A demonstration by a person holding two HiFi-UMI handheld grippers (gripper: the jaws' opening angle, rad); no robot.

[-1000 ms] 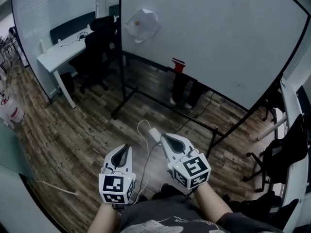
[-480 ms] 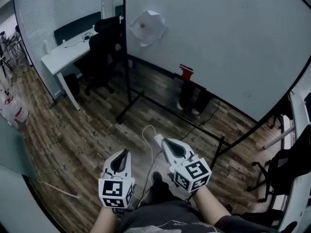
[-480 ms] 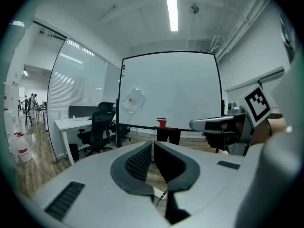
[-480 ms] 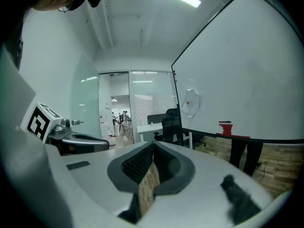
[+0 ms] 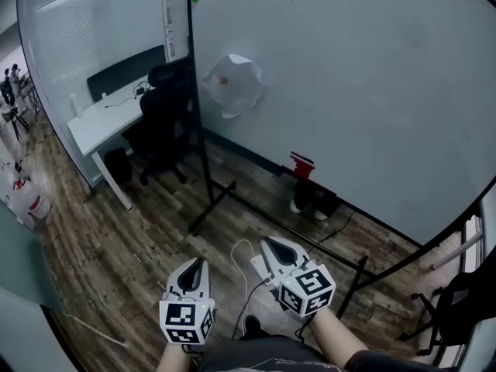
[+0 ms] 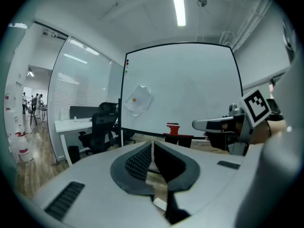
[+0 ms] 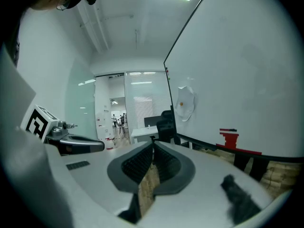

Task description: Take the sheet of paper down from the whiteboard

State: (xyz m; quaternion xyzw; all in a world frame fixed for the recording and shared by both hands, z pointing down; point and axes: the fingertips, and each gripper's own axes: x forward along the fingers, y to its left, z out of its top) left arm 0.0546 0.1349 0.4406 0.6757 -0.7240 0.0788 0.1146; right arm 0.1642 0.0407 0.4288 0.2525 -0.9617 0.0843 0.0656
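- Clenching on nothing, my left gripper (image 6: 152,145) has its jaws pressed together at the tips, with only a slit of floor showing behind them.
- My right gripper (image 7: 153,145) is closed and empty in the same way, jaws meeting at the tips.
- In the head view both grippers sit low in the middle of the frame, side by side and apart from each other, over the wood floor (image 5: 132,231).
- A white cable (image 5: 236,253) loops on the floor between them.
- The sheet of paper (image 5: 235,84) hangs crumpled in the upper middle of the head view, on the whiteboard (image 5: 356,84) near its left edge.
- It is well apart from both of my grippers.
- An orange magnet (image 5: 223,80) sits on the sheet.
- A red object (image 5: 301,165) rests at the whiteboard's lower edge, right of and below the sheet.
- Left of the board, a black office chair (image 5: 164,107) stands at a white desk (image 5: 97,122) before a glass partition (image 5: 85,45).
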